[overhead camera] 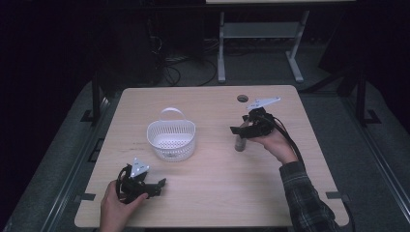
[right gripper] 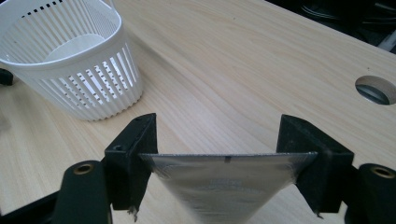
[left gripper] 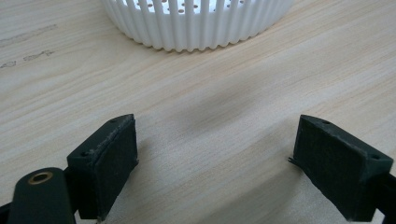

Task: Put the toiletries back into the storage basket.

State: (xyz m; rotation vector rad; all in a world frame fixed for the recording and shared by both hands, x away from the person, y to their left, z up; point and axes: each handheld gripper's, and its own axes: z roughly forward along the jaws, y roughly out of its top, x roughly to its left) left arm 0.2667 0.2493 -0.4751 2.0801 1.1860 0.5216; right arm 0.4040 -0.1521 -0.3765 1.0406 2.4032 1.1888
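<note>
Tube (right gripper: pixel 229 186) is being clenched by the right tool (right gripper: pixel 229 158); left tool (left gripper: pixel 212 158) is resting released; transfer into the basket (overhead camera: pixel 171 140) is pending.

A lab or test room, by the look of it: a bare pale wood-grain tabletop (overhead camera: pixel 208 193) with a round cable hole (overhead camera: pixel 242 98), loose black cables (overhead camera: pixel 176 67) on grey carpet (dim surroundings), and a white metal desk frame (overhead camera: pixel 261 38) behind.
</note>
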